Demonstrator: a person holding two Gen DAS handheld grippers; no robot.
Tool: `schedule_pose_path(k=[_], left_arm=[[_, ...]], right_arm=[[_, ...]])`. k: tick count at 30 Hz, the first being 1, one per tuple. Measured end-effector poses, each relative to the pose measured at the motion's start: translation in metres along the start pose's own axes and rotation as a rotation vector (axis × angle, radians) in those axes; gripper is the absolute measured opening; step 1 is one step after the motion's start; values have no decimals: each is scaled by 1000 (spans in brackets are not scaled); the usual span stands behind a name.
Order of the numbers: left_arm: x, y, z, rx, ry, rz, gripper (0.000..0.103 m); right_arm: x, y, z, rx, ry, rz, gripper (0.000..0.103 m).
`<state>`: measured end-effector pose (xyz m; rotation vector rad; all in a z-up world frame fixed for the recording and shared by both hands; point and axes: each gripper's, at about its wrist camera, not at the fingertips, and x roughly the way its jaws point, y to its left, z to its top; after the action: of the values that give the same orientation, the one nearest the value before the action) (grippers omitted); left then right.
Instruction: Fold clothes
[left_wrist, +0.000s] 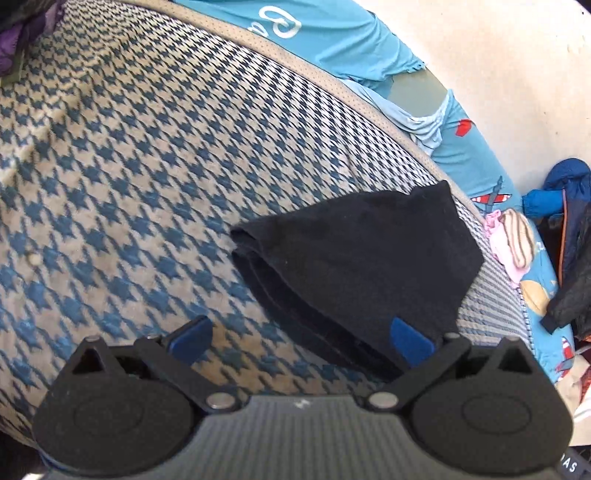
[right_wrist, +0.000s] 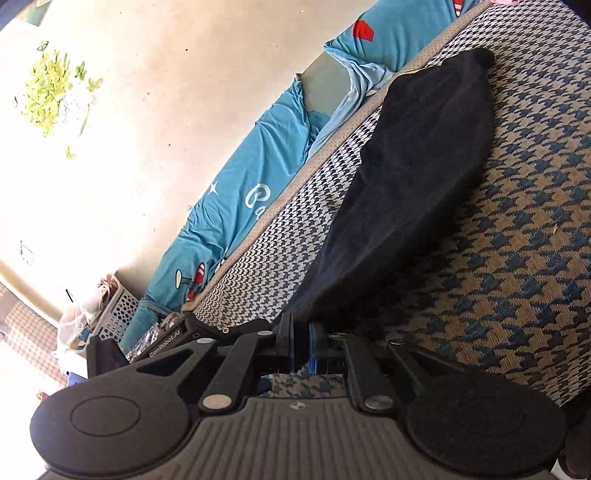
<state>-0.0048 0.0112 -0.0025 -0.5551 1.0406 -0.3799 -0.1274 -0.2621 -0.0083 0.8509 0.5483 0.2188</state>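
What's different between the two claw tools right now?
The left gripper has its fingers spread wide; the right gripper is pinched shut. The left one grips nothing, one finger lying over the black garment; the right one clamps that garment's edge. Both have blue pads and sit over the houndstooth mattress.

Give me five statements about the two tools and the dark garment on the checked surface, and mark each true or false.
1. The left tool is open. True.
2. The right tool is open and holds nothing. False: it is shut on an edge of the black garment.
3. The black garment lies folded in layers on the houndstooth surface. True; stacked edges show in the left wrist view.
4. The garment lies in the middle of the surface, far from any edge. False: it sits near the piped edge beside the blue printed sheet.
5. The left tool grips the garment. False: its fingers are spread, one over the garment's edge.
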Motion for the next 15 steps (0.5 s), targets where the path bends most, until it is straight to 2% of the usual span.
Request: schedule_pose_path(k=[3,15], left_arm=[[7,-4,-1,-42,20,-39,103],[33,-16,-3,-211,21,-85,103]], right_arm=[[-2,1,3,10,-9,15,9],[-8,-1,8,40,-26,36,9]])
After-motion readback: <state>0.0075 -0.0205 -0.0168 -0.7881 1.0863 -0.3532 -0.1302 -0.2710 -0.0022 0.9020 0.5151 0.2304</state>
